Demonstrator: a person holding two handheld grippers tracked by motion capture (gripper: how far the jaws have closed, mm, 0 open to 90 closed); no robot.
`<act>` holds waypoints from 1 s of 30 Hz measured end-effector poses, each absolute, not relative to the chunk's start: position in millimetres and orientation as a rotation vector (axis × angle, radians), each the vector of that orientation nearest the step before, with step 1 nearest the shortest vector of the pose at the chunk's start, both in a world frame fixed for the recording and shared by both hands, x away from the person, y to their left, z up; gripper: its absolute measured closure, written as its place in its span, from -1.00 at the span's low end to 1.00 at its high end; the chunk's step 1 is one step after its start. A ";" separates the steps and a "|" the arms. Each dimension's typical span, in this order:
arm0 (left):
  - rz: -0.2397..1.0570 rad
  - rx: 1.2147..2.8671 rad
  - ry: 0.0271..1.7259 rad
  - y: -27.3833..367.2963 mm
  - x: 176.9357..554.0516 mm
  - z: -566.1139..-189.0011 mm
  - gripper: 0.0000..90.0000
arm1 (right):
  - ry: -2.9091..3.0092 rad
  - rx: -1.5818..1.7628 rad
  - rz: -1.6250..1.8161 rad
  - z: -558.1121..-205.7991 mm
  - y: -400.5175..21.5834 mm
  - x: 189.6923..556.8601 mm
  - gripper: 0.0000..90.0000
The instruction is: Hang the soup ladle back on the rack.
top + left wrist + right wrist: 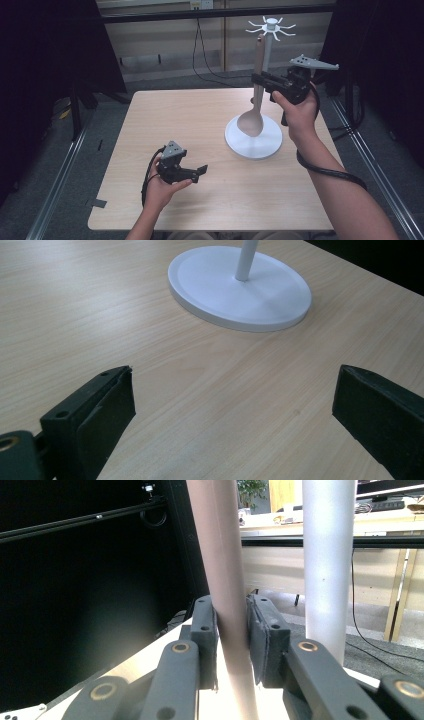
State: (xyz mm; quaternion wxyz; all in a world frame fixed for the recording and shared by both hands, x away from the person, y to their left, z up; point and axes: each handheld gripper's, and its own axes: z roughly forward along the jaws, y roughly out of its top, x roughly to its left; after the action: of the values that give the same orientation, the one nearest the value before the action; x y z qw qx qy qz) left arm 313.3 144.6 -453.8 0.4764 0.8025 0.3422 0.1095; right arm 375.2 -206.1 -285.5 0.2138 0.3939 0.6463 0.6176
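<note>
A wooden spoon (252,121) stands upright beside the pole of a white stand (267,146), its bowl low over the round base. My right gripper (258,79) is shut on the spoon's handle (225,580) about halfway up; both pads press on it. The white pole (327,570) rises just behind the handle. The handle's top end reaches up near the ring of hooks (271,25); whether it hangs on one I cannot tell. My left gripper (202,170) rests low over the table's front left, open, with bare wood between its jaws (232,405) and the stand's base (240,290) ahead.
The light wooden table (200,115) has bare room around the left gripper. Black curtains flank both sides, and a cable (202,55) hangs down the wall behind the table. The right gripper's cable (325,170) loops under the forearm.
</note>
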 end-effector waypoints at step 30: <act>0.261 1.958 0.841 147.9 313.8 -454.6 -0.92 | 1.837 1.026 1.572 -296.1 -213.0 350.8 -0.11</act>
State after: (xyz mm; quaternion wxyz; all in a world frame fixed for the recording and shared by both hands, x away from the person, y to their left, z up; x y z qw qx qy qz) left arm 313.8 147.9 -454.6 0.4772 0.8014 0.3445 0.1068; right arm 350.8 -213.0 -296.1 0.2547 0.3778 0.6763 0.5788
